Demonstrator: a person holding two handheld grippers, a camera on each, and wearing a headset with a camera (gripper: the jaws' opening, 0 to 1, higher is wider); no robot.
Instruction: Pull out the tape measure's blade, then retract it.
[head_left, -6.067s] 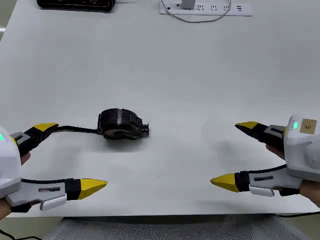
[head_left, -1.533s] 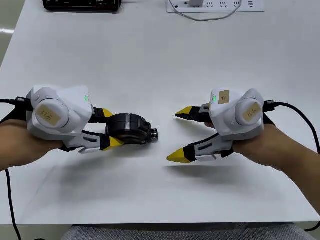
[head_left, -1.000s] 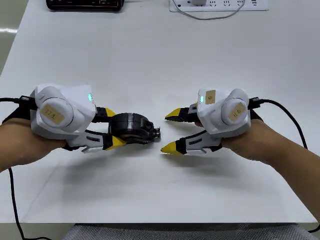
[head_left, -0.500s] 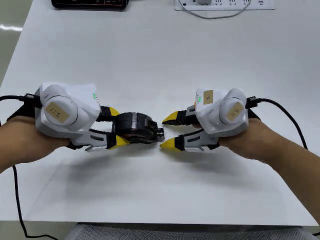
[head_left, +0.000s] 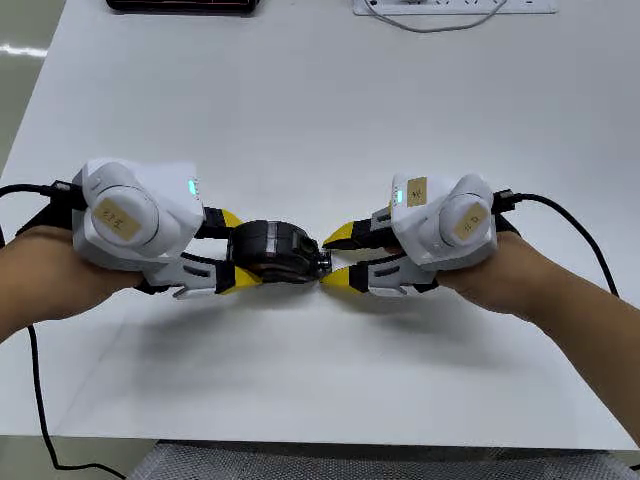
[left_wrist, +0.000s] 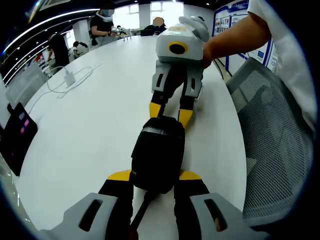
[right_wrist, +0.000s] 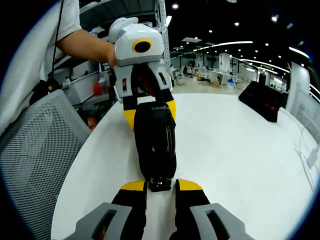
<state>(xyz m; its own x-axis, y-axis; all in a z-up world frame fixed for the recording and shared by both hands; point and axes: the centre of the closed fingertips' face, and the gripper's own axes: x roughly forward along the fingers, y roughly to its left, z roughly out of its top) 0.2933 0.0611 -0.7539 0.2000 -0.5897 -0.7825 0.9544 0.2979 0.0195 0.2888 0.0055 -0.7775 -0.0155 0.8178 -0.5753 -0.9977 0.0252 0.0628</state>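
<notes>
Tape measure (head_left: 272, 252) lies on the table (head_left: 320, 130), long axis running left to right between my grippers. Left gripper (head_left: 238, 249): jaws clamped on the case. Right gripper (head_left: 336, 257): jaws narrowed either side of the blade hook (right_wrist: 160, 184), which points straight at them. Cannot tell if they pinch it.

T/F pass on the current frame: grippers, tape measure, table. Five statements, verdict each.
1. The left gripper clamps the tape measure by its case, between its jaws. True.
2. The blade is pulled far out across the table. False: only the end hook shows at the case's mouth.
3. The jaws of the right gripper flank the end hook. True.
4. A power strip lies at the table's near edge. False: the power strip is at the far edge of the table.
5. The tape measure is red. False: it is black.
</notes>
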